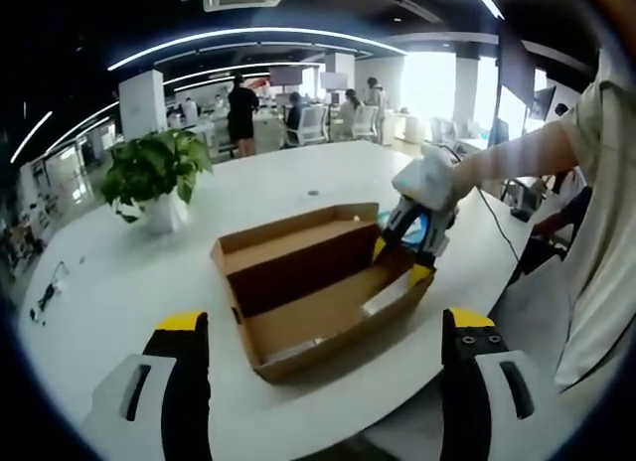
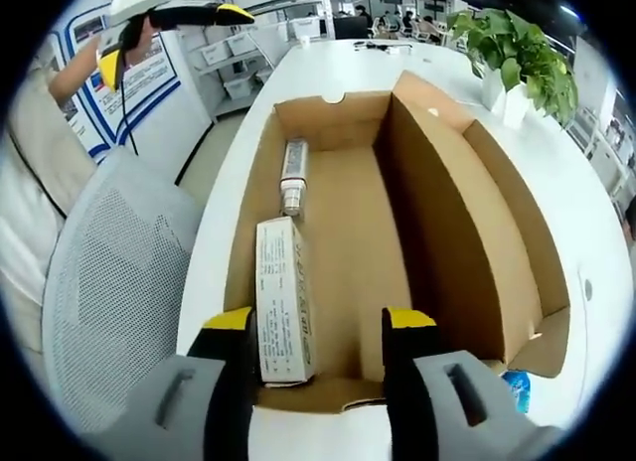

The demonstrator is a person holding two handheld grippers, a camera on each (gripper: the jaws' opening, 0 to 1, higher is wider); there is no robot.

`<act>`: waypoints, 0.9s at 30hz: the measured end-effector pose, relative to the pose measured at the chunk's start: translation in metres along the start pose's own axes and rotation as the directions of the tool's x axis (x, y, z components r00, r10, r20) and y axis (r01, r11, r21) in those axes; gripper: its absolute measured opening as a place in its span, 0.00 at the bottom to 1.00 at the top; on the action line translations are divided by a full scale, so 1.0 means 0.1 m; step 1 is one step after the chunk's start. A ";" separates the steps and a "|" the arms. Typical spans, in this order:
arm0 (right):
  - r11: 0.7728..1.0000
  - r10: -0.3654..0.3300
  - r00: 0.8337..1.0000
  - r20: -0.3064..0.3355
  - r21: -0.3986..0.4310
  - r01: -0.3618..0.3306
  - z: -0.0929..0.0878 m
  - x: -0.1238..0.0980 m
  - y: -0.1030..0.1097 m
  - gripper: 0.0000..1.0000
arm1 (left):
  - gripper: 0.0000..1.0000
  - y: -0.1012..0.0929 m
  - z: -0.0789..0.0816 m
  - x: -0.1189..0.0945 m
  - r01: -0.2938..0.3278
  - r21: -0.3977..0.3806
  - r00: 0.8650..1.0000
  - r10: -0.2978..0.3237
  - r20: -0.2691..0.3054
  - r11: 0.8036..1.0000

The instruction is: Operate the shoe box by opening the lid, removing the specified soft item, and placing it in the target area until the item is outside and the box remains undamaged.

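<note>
The brown cardboard shoe box (image 1: 328,317) stands open on the white table, its lid (image 2: 447,213) tipped up along one long side. Inside lie a long white carton (image 2: 283,302) and, further in, a small tube (image 2: 293,173). My right gripper (image 2: 318,322) is open, its yellow tips just over the box's near end, the carton beside its left jaw. In the left gripper view the right gripper (image 1: 400,261) dips into the box's right end. My left gripper (image 1: 325,320) is open, held back from the box's long side; the left gripper (image 2: 169,39) shows high at top left.
A potted plant (image 1: 154,173) stands on the table (image 1: 119,282) left of the box. A blue packet (image 2: 517,389) lies outside by the lid. A grey mesh chair (image 2: 109,282) sits at the table's edge. Small dark items (image 1: 45,297) lie at the far left. People stand at the back.
</note>
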State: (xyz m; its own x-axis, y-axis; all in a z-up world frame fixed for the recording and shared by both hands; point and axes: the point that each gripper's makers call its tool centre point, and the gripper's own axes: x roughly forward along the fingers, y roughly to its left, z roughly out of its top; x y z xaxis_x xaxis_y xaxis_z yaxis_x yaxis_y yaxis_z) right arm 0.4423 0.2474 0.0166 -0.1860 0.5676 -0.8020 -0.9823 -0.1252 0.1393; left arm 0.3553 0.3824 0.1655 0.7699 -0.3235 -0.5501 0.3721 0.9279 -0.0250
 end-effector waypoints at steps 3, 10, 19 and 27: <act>1.000 0.001 1.000 0.003 -0.015 -0.001 0.01 0.02 0.04 0.38 | 1.00 -0.02 0.01 0.00 0.006 0.004 1.000 -0.006 0.003 1.000; 0.999 0.028 1.000 -0.007 -0.038 -0.028 -0.04 0.05 0.16 0.18 | 1.00 -0.05 0.04 0.01 0.014 0.002 1.000 -0.014 0.012 1.000; 1.000 -0.001 1.000 0.027 -0.024 0.001 0.00 0.00 0.15 0.16 | 1.00 -0.10 0.04 0.01 0.024 0.005 1.000 -0.024 0.011 1.000; 0.999 -0.036 0.995 0.095 -0.012 0.037 0.14 -0.16 0.13 0.15 | 1.00 -0.14 0.05 0.00 0.028 0.008 0.999 -0.028 0.020 1.000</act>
State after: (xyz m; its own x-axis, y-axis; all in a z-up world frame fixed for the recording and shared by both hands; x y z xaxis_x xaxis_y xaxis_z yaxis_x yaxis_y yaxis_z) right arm 0.4318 0.2484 0.0397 -0.1522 0.6462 -0.7478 -0.9882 -0.1136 0.1029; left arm 0.3525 0.3687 0.1698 0.7692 -0.3533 -0.5325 0.3980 0.9168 -0.0334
